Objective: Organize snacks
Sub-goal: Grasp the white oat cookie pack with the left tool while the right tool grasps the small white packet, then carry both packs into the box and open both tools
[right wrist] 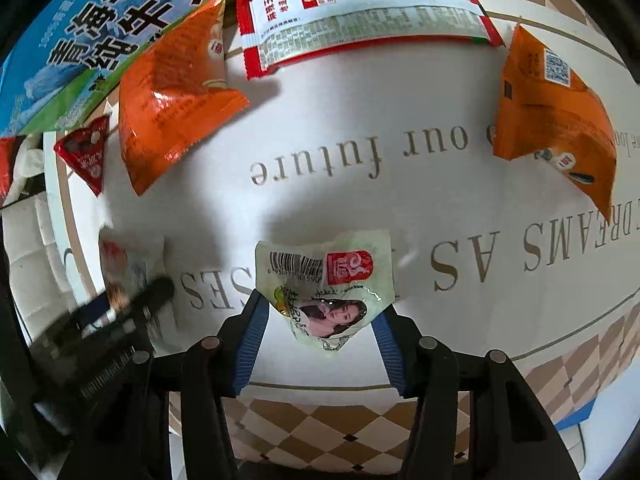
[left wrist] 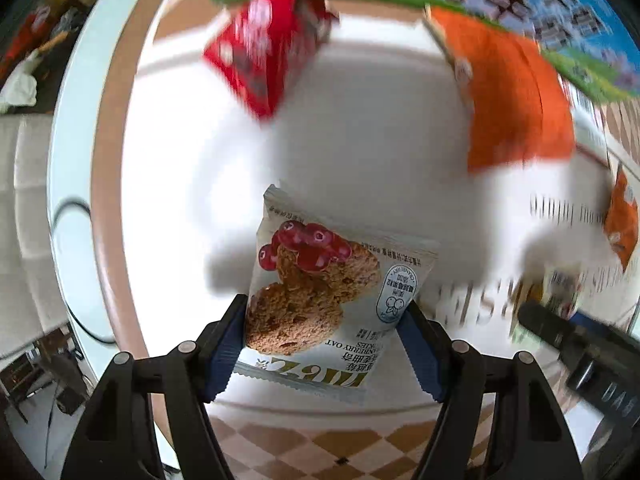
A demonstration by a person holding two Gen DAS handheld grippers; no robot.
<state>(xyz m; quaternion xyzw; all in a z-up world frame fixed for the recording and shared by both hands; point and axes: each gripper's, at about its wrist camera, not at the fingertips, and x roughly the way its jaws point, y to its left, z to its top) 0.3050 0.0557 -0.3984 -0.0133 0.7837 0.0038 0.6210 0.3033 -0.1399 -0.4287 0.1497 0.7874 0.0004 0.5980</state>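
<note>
- Left wrist view: we see the left gripper (left wrist: 326, 330) with its blue-padded fingers (left wrist: 226, 354) clenched on a pale plastic cranberry oat cookie packet (left wrist: 320, 292), gripped at both side edges and lifted above the white printed tablecloth (left wrist: 360, 140).
- Beyond it, blurred: a red foil snack pouch (left wrist: 268, 48) far left, a large orange foil snack bag (left wrist: 516, 100) far right, a blue-green milk carton box (left wrist: 520, 4) along the top edge.
- At the right edge we make out the other tool, dark and smeared.
- Right wrist view: the right gripper (right wrist: 322, 334) is closed on a pale green crumpled snack packet with a barcode and a woman's portrait (right wrist: 328, 292), pads pinching its lower sides; it looks raised off the cloth, though we can't be sure.
- On the cloth farther off: the orange bag left, a second orange foil bag with a QR code (right wrist: 556, 120) right, a long red-and-white wrapper (right wrist: 360, 20) face down between them near the top, and a small red triangular pouch (right wrist: 84, 152) beside the milk box.
</note>
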